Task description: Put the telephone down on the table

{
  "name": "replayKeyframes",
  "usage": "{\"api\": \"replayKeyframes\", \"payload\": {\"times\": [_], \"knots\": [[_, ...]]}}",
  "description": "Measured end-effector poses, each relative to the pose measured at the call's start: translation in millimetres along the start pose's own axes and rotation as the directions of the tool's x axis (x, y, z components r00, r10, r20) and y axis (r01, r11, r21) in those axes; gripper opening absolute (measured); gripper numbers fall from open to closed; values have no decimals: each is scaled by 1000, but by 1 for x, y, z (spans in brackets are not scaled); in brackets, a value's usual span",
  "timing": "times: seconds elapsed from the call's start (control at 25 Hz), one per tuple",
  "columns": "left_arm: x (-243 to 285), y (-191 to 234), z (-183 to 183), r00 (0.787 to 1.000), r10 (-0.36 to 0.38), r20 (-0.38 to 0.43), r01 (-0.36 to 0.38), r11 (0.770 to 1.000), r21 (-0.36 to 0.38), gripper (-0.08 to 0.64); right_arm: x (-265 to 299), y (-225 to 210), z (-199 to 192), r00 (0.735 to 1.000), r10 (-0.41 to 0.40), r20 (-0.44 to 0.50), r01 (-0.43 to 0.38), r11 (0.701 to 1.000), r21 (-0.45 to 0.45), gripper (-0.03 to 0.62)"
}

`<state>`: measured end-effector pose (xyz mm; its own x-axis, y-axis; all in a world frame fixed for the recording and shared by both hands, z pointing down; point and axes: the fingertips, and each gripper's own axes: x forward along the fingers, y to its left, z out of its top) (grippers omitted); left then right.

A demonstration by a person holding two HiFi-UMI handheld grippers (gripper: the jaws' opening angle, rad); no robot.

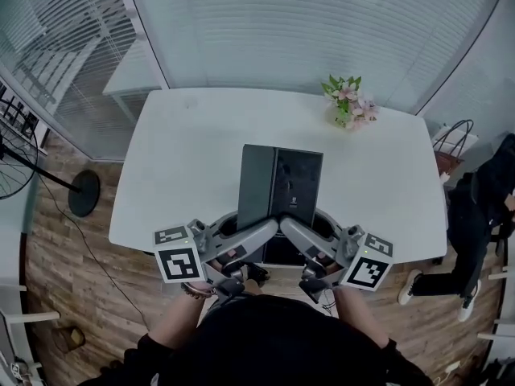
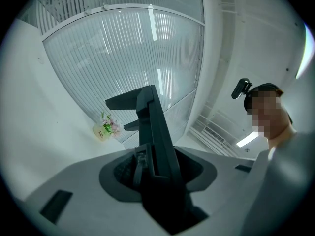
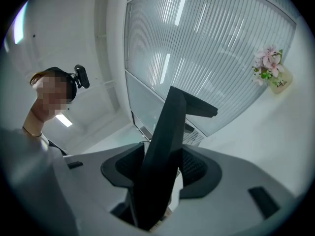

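The telephone (image 1: pixel 280 185) is a dark, flat rectangular desk set, held over the near edge of the white table (image 1: pixel 185 159). My left gripper (image 1: pixel 270 226) is shut on its near left corner and my right gripper (image 1: pixel 290 228) on its near right corner. In the left gripper view the telephone (image 2: pixel 153 141) rises edge-on between the grey jaws of the left gripper (image 2: pixel 157 176). The right gripper view shows the telephone (image 3: pixel 167 141) the same way, clamped in the right gripper (image 3: pixel 160 176). Its underside is hidden.
A small vase of pink flowers (image 1: pixel 350 103) stands at the table's far right. A fan base (image 1: pixel 83 193) with its cable lies on the wooden floor at left. At the right sit a person in dark clothes (image 1: pixel 483 215) and a bag (image 1: pixel 455 147). Glass walls with blinds close the back.
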<state>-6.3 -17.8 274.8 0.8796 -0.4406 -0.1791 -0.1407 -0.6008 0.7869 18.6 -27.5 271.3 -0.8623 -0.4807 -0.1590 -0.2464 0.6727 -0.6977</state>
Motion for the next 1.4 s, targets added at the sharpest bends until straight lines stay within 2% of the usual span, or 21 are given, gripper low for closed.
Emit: {"api": "replayKeyframes", "payload": {"times": [0.32,0.72,1.2,1.4], "knots": [[5,31,35,1000,-12,-22,11,1000,-8,189,34,-28,16,1000,-20,8,20,1000,-2,204],[13,63,56,999,-20,-42,19,999,-28,189,56,-58,26,999,-39,2,39,999,5,204],[33,102,60,999,4,-48,-7,998,-66,190,61,-102,33,998,-55,-28,56,997,49,202],[31,116,56,998,26,-55,-30,997,-65,190,62,-115,24,997,-54,-58,58,996,71,202]]}}
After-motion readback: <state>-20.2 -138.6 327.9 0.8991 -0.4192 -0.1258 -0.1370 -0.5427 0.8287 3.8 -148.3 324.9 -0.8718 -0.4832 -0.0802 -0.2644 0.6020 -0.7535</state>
